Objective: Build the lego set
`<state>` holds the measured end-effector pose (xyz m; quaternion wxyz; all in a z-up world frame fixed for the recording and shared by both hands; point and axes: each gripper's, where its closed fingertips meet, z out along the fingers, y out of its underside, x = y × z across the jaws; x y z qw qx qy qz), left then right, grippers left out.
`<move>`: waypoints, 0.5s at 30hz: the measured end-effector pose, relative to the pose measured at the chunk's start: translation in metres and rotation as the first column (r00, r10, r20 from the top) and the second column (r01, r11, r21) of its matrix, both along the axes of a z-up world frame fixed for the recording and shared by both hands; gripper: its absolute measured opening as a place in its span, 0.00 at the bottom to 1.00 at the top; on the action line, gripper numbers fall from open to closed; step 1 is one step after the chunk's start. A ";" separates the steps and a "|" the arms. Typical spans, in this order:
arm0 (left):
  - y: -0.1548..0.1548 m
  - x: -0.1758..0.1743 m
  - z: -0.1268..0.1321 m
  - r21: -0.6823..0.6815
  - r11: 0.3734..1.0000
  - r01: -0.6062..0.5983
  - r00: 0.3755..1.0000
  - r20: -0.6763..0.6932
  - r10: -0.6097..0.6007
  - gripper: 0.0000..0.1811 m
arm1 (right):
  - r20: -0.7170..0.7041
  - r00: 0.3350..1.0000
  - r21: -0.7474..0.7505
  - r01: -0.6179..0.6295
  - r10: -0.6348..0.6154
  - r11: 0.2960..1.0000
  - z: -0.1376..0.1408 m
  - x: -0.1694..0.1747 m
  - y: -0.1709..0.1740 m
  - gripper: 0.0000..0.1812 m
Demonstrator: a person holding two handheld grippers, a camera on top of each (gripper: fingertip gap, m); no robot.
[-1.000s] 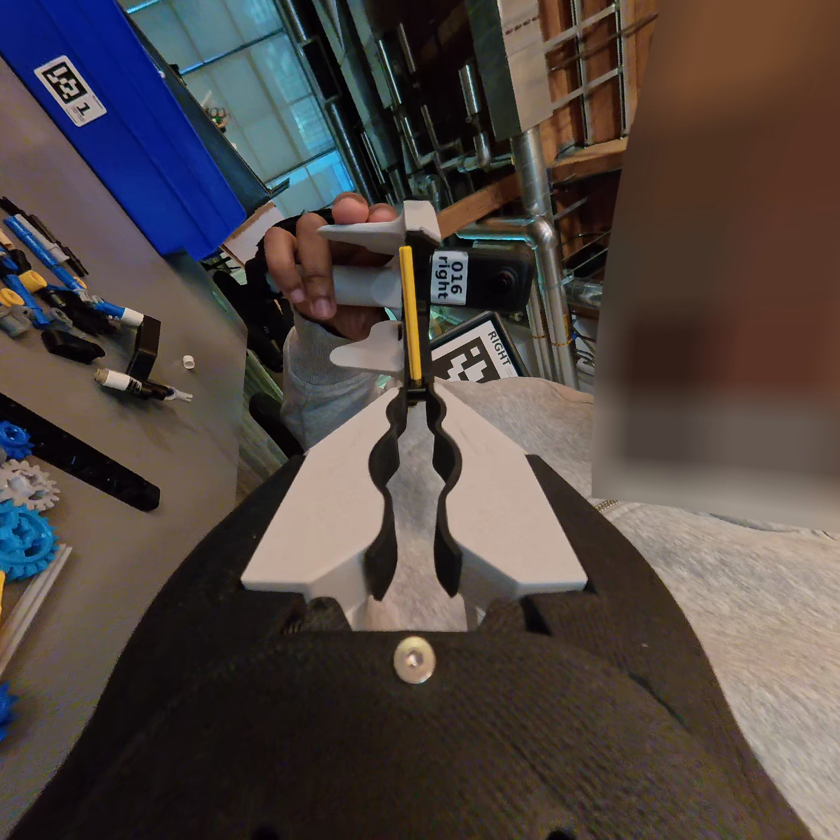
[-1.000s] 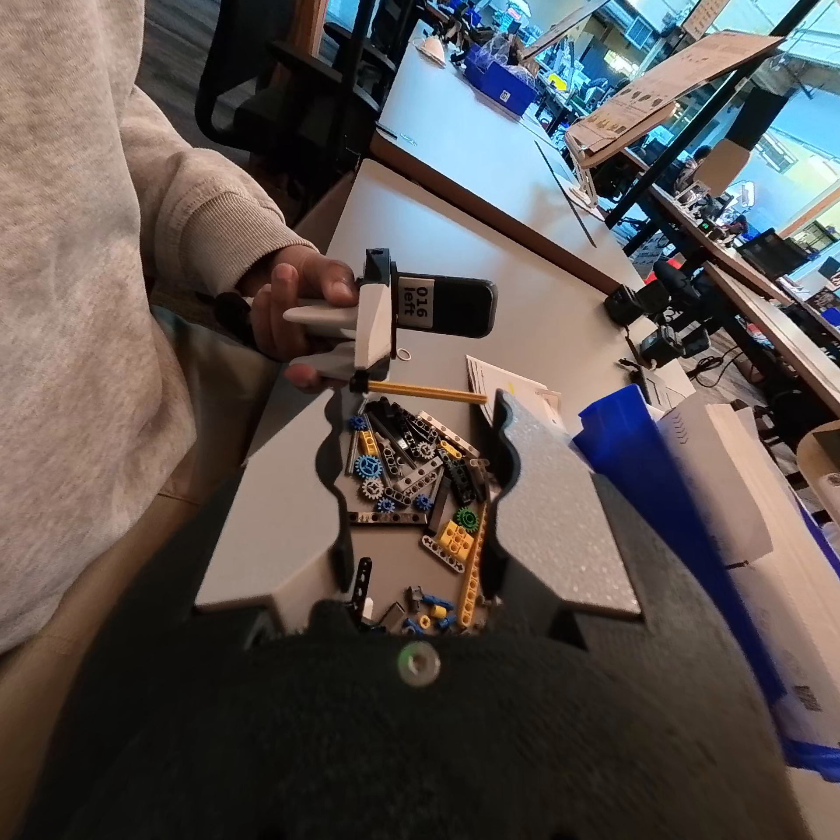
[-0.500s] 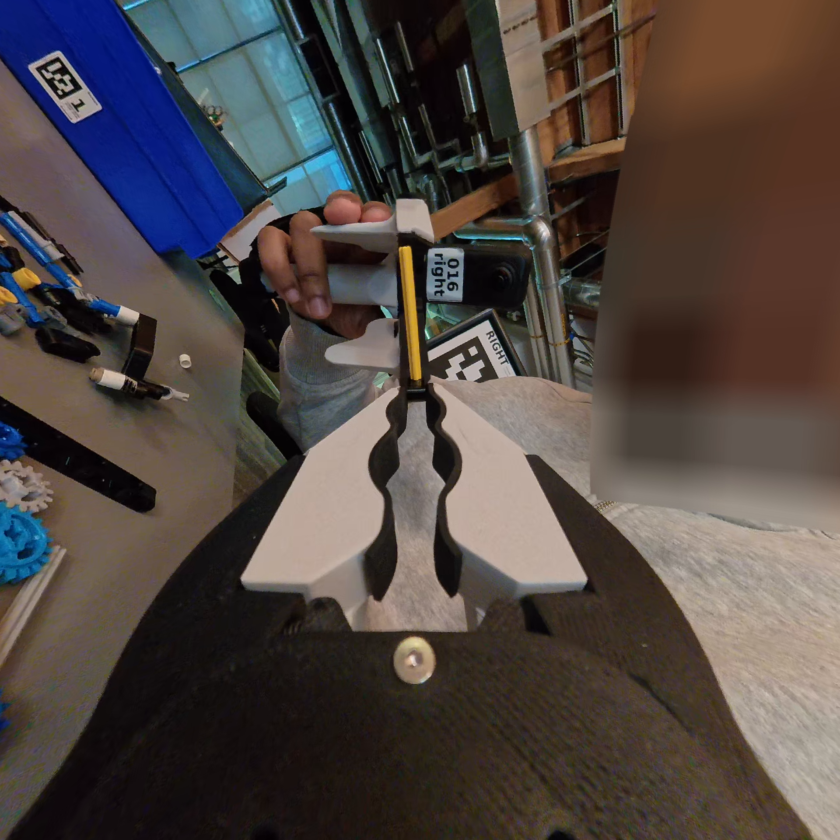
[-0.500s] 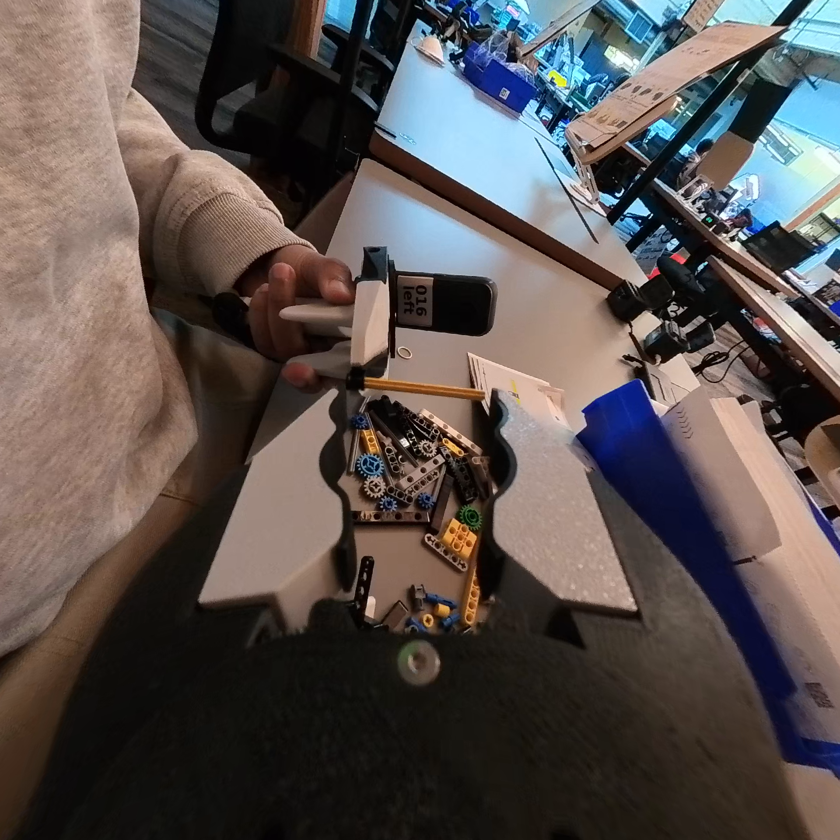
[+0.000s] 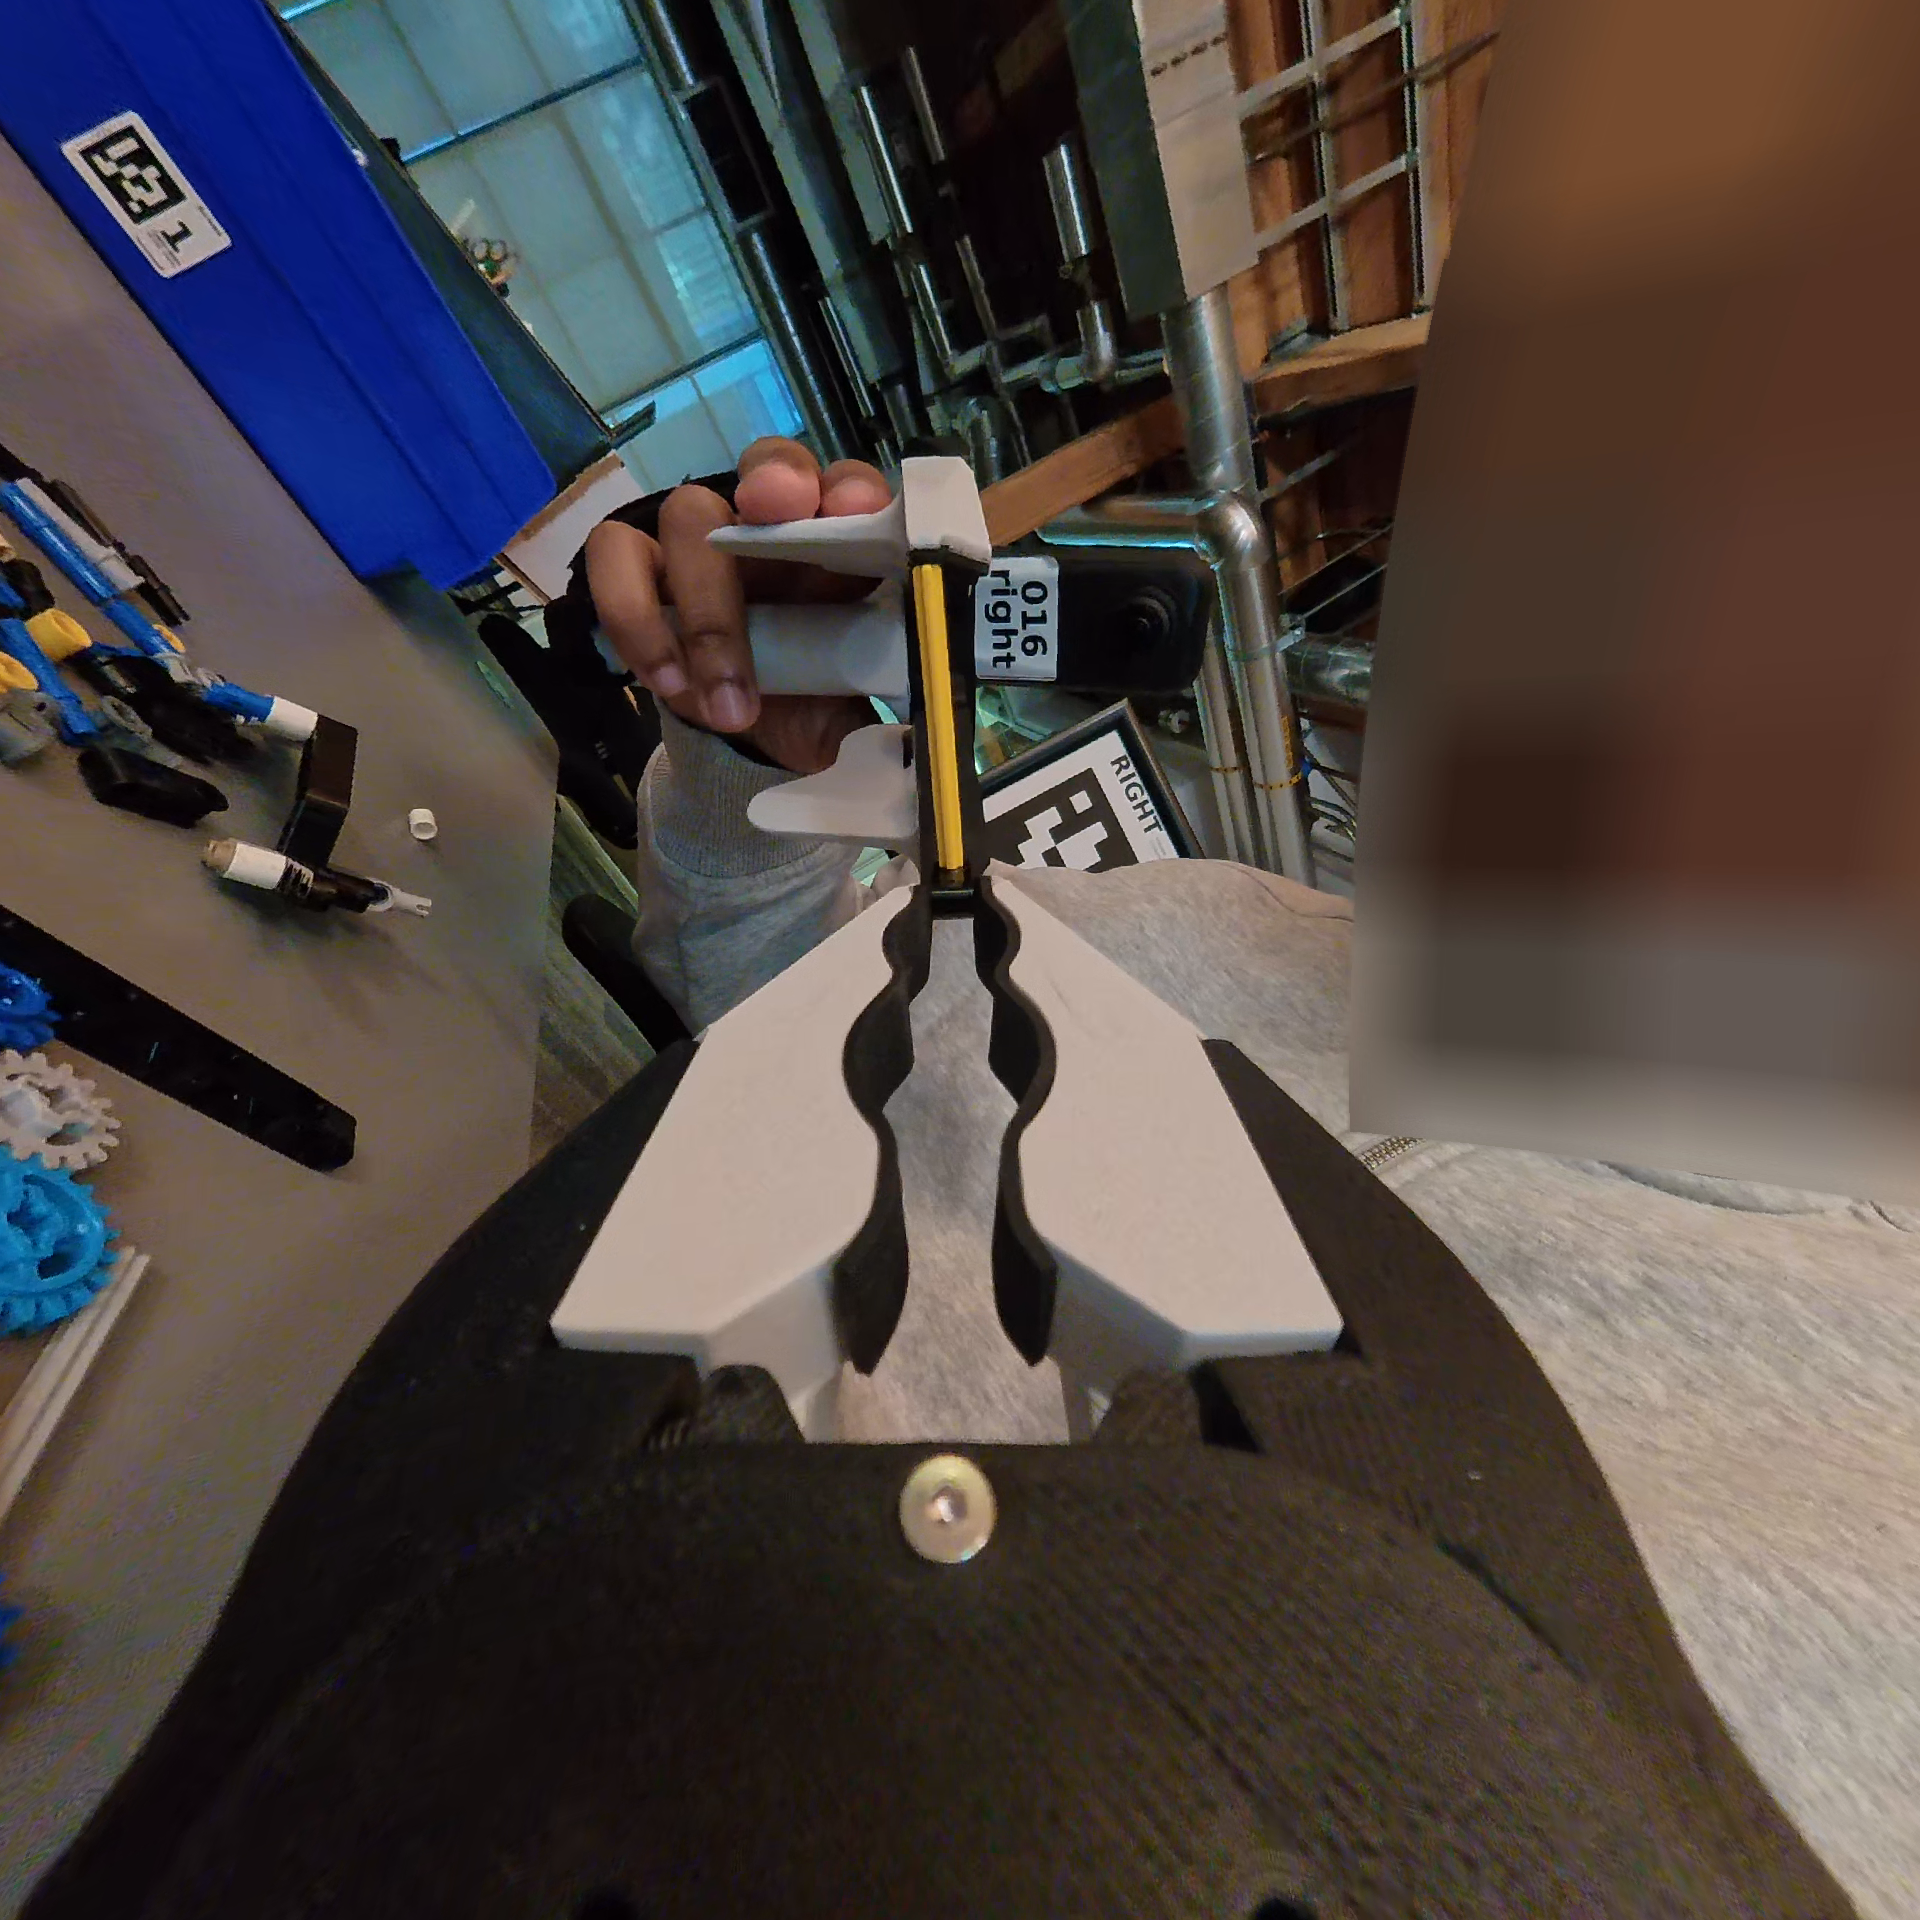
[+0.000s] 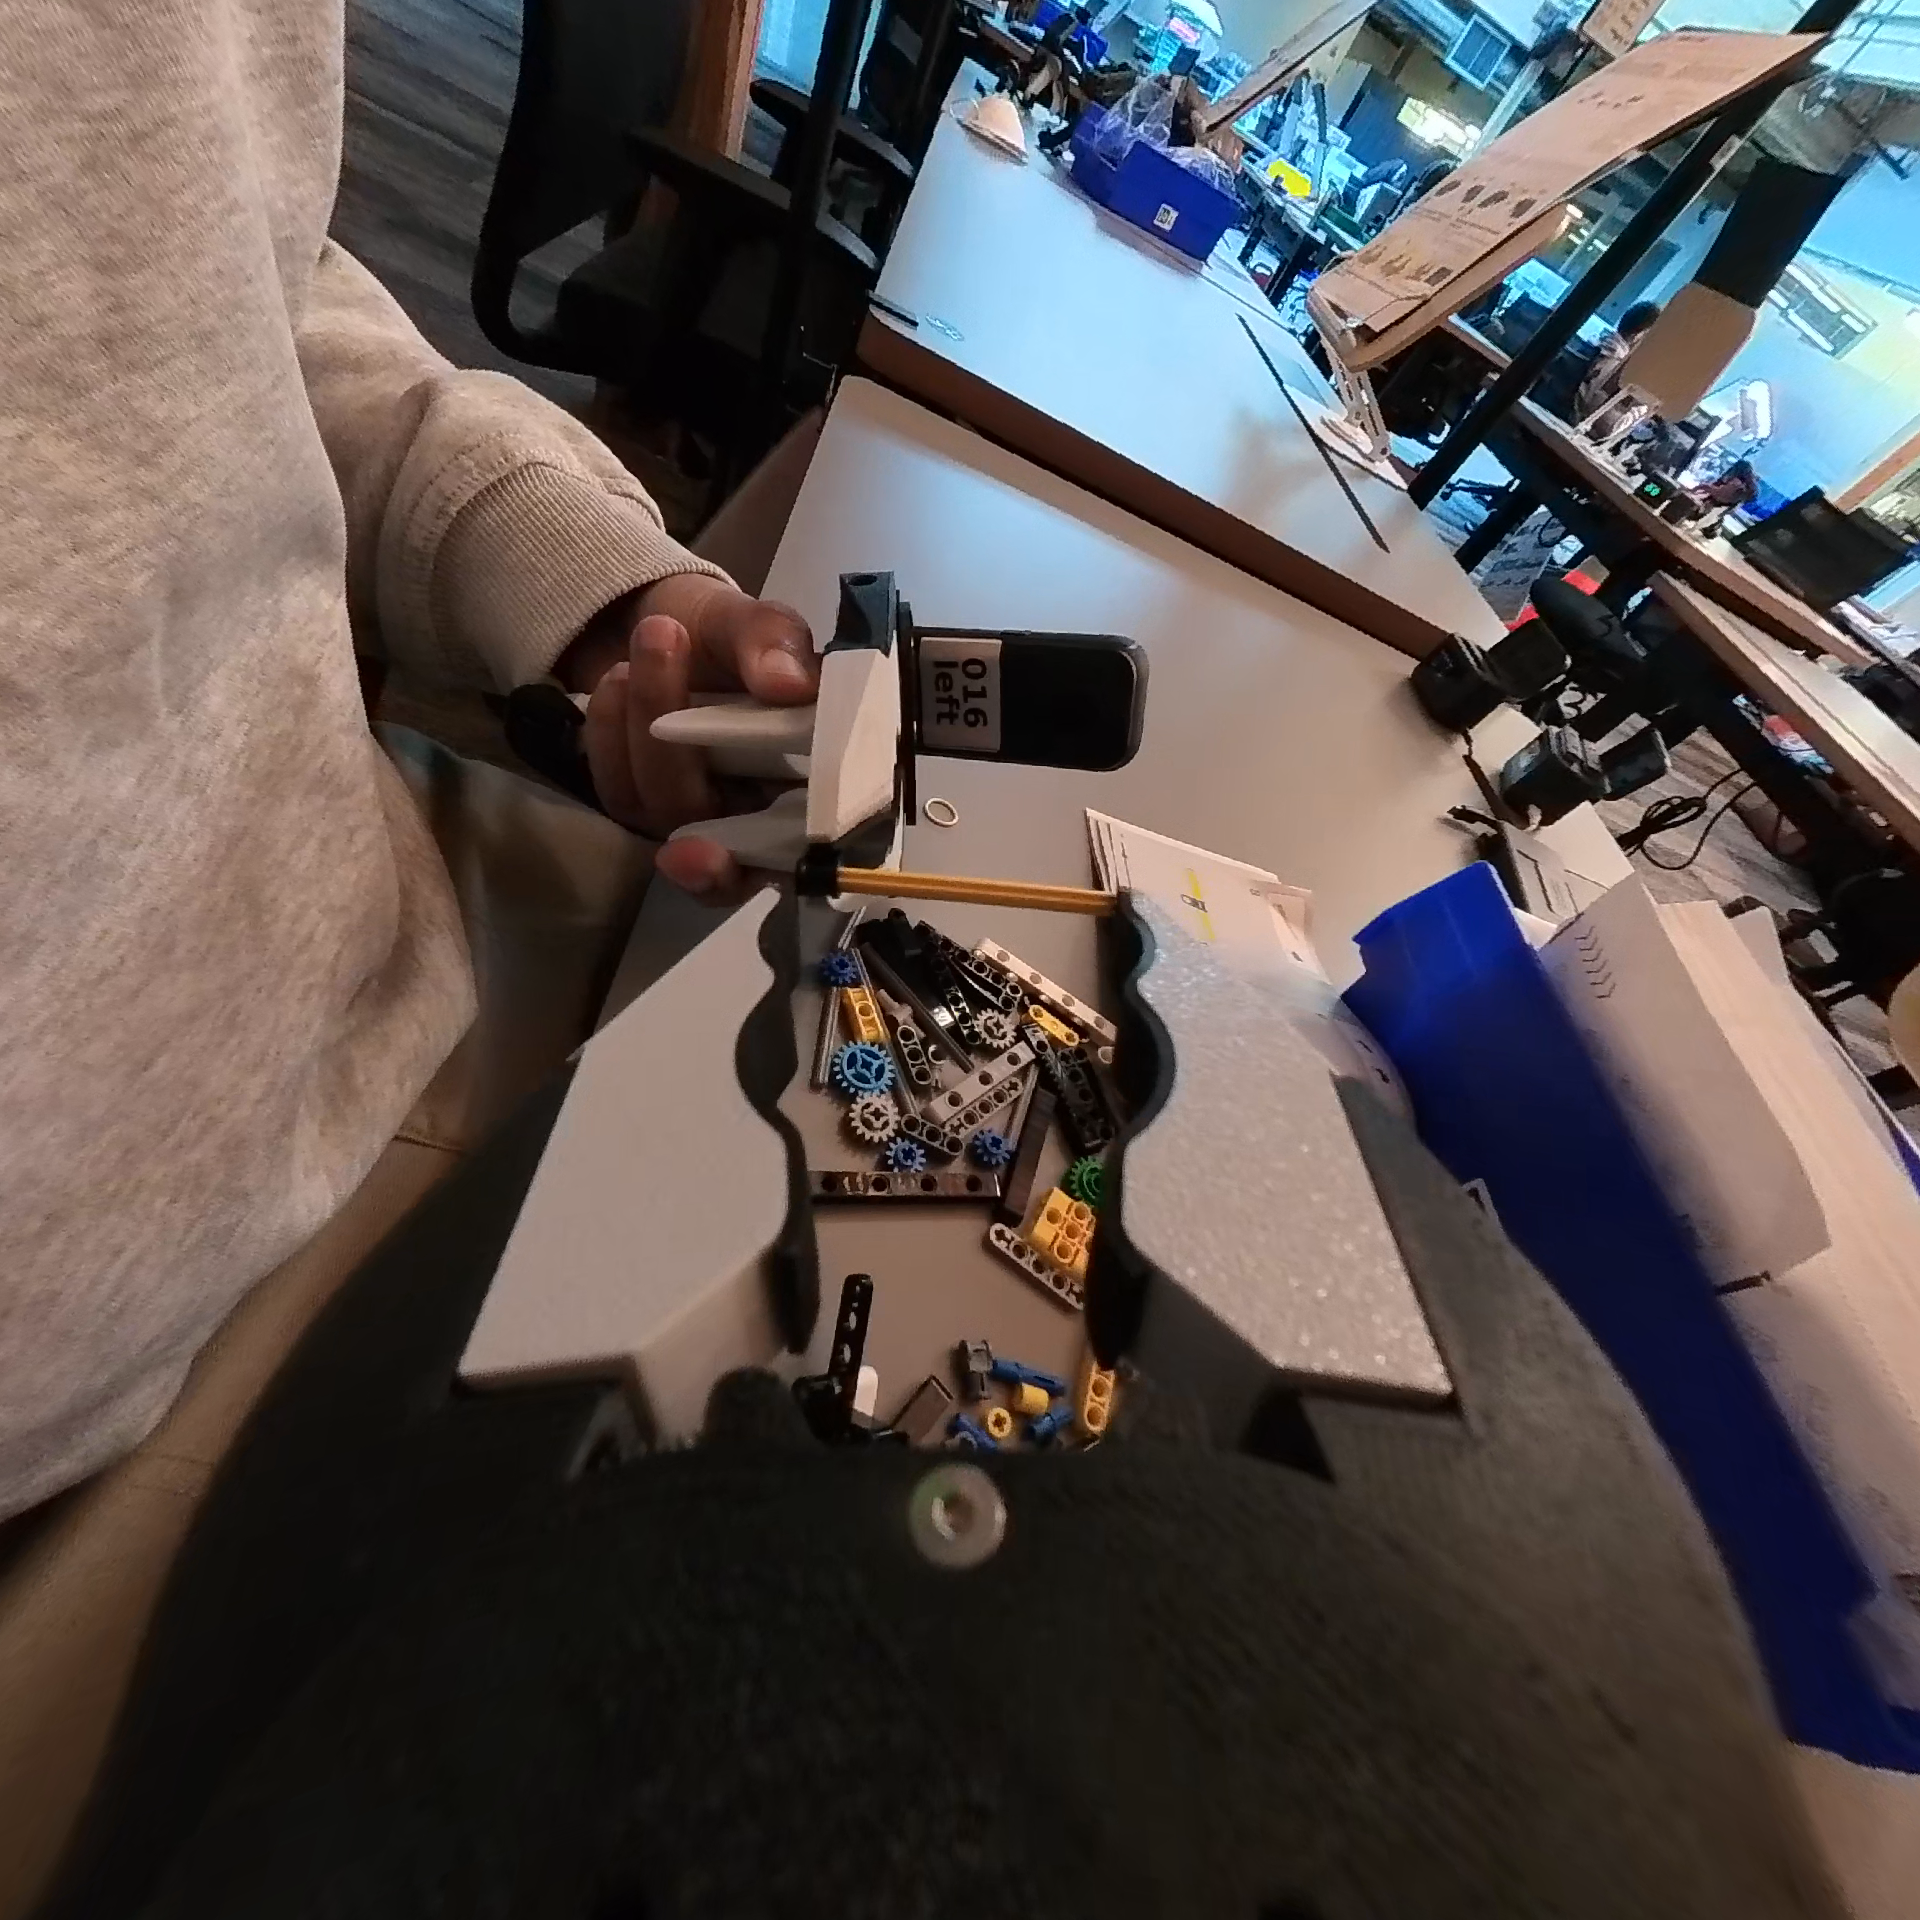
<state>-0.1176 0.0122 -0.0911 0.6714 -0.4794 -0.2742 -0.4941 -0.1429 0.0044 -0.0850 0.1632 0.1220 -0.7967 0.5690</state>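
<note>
My left gripper [image 5: 948, 891] is shut on the black end piece of a thin yellow axle [image 5: 940, 717], which sticks straight out from its tips. It holds the axle in the air, across the mouth of my right gripper [image 6: 961, 914]. My right gripper is wide open. The axle [image 6: 971, 888] spans the gap between its two fingertips, and its free end reaches the right fingertip [image 6: 1138, 920]. Through the open jaws I see a pile of loose lego parts [image 6: 956, 1060] on the grey table [image 6: 1195, 644]: beams, gears and pins.
A blue bin [image 6: 1538, 1122] and an instruction booklet [image 6: 1195, 883] lie to the right of the pile. In the left wrist view, blue gears [image 5: 42, 1247], a long black beam [image 5: 177, 1049] and small assemblies [image 5: 156, 665] lie on the table at left. The person's grey sweatshirt [image 5: 1558, 1351] is close.
Almost nothing. Both views have shifted slightly. My left gripper stays shut on the axle and my right gripper stays open around it.
</note>
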 end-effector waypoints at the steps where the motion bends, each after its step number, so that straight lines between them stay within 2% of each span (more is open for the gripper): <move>1: 0.000 0.000 0.000 -0.001 1.000 0.000 1.000 0.000 0.000 0.03 | 0.000 1.000 0.000 0.000 0.000 1.000 0.000 0.000 0.000 0.32; 15: 0.000 0.000 -0.001 -0.004 1.000 -0.001 1.000 0.003 0.001 0.03 | -0.011 1.000 0.005 0.003 -0.002 1.000 -0.001 0.000 0.000 0.32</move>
